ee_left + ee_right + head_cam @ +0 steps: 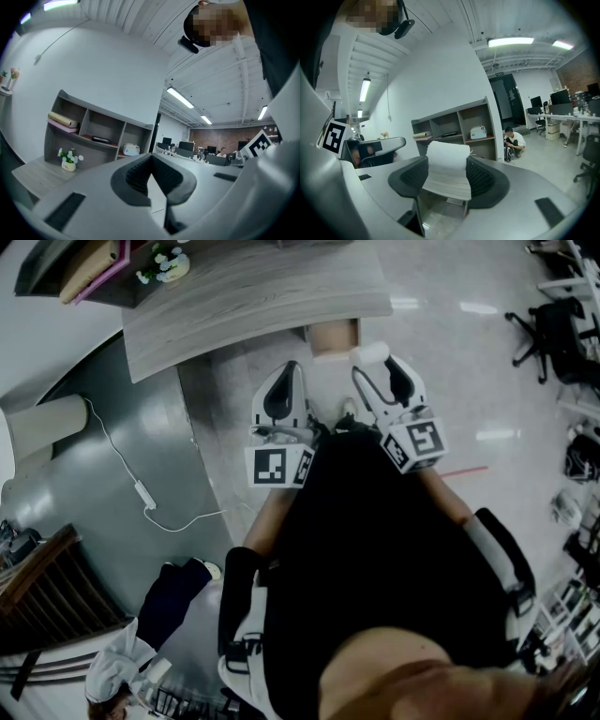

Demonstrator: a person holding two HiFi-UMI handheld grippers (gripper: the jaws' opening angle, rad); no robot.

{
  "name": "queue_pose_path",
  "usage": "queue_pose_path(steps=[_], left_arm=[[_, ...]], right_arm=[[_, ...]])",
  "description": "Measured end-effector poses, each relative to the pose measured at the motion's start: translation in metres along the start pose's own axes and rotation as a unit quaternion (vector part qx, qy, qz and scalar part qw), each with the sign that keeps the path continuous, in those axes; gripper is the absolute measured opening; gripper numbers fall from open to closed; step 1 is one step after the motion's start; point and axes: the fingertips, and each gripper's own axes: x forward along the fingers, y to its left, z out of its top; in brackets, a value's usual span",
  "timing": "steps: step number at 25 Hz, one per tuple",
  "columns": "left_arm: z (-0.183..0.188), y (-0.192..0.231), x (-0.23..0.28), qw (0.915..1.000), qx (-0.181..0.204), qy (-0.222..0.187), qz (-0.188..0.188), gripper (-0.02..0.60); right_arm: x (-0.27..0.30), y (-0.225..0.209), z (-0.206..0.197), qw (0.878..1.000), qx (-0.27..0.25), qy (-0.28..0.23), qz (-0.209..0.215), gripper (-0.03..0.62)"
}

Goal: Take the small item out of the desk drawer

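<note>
Since the right gripper pinches the white roll at mid-frame, the left gripper looks spare, jaws together, empty.

Two grippers are showing: the left gripper and the right gripper. One small white item is sitting in the right one. One desk, one flower pot and one white cable are lying farther left.

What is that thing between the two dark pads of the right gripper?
A small white item, clamped between the right gripper pads. The right gripper view shows it plainly; the head view shows it at the jaw tips.
</note>
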Motion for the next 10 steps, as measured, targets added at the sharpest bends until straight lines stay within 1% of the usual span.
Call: queue_pose_path(steps=[10], left_arm=[[-0.0069, -0.0029, 0.0029, 0.9999, -0.002, 0.009, -0.005, -0.003]], right_arm=[[0.0006, 0.0008, -0.0062, 1.000, 0.001, 0.008, 0.004, 0.254]])
